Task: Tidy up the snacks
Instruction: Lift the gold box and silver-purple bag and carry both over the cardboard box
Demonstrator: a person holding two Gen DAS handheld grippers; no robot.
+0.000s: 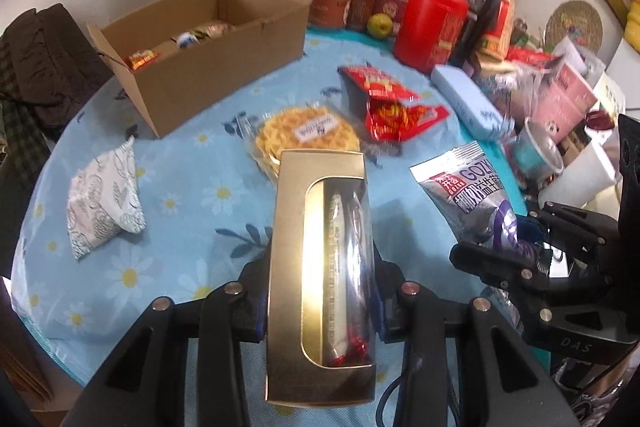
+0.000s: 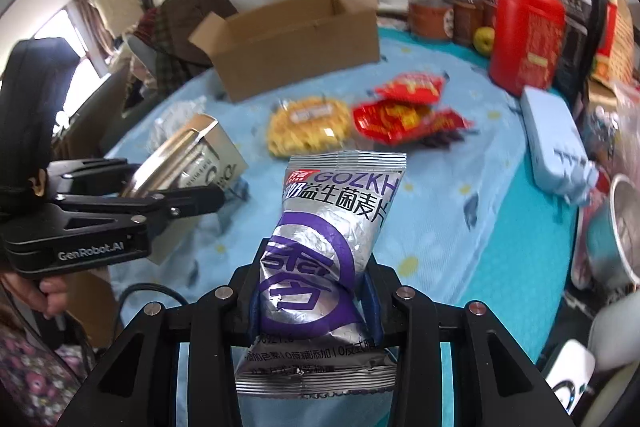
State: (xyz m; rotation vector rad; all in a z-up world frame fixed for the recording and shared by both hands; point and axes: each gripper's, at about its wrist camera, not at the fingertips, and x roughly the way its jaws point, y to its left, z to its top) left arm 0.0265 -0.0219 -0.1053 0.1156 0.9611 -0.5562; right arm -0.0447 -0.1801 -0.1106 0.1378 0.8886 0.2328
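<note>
Two clenched tools: left tool (image 1: 320,311) round gold box (image 1: 316,267), right tool (image 2: 316,303) round "GOZKH" packet (image 2: 324,251).

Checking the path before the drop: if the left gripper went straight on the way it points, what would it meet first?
Probably the round yellow snack pack. The left gripper is shut on the gold window box, whose far end points at that pack on the blue tablecloth. The cardboard box lies up and left, off that line. Depth is uncertain.

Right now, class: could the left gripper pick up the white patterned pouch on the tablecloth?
Probably not yet. The left gripper is shut on the gold box, so its jaws are full. The white pouch lies unobstructed on the tablecloth, so the path looks free.
</note>
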